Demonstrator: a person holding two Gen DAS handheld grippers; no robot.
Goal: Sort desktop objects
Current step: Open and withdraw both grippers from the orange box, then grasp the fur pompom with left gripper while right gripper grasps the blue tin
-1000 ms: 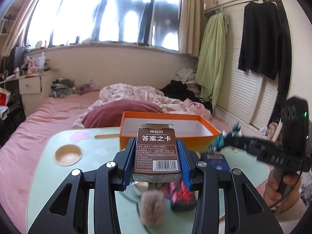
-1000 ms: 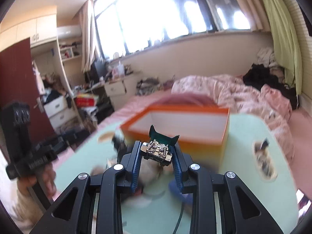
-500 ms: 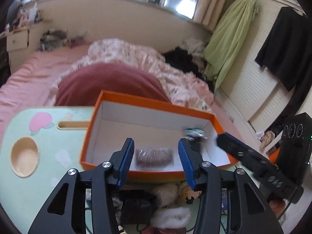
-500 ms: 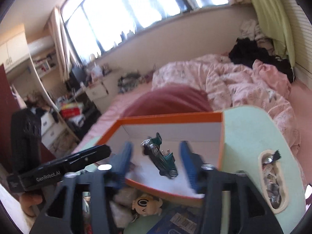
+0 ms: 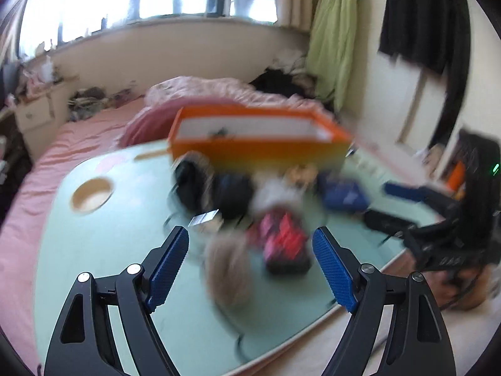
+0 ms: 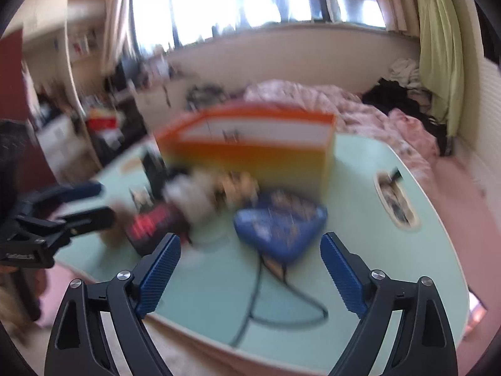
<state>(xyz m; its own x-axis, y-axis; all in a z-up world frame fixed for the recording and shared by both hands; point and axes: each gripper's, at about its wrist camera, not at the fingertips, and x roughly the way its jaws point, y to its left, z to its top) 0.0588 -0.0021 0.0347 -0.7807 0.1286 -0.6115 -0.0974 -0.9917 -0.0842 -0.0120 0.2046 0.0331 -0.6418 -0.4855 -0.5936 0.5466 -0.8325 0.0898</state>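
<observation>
A blurred heap of clutter (image 5: pixel 275 206) is seen before the orange box (image 5: pixel 260 138) on the green table (image 5: pixel 103 250). Only the right view shows a blue pouch (image 6: pixel 278 222) with cable. Both left gripper (image 5: pixel 250 263) and right gripper (image 6: pixel 250 269), emptied since earlier, are opening.

Left black two-finger gripper with blue ribbed pads (image 5: pixel 250 266), jaws opening and empty, points downward toward the pale green tabletop (image 5: pixel 109 244). Right black two-finger gripper with blue ribbed pads (image 6: pixel 250 269), likewise opening and empty, tilts down over the same tabletop.
</observation>
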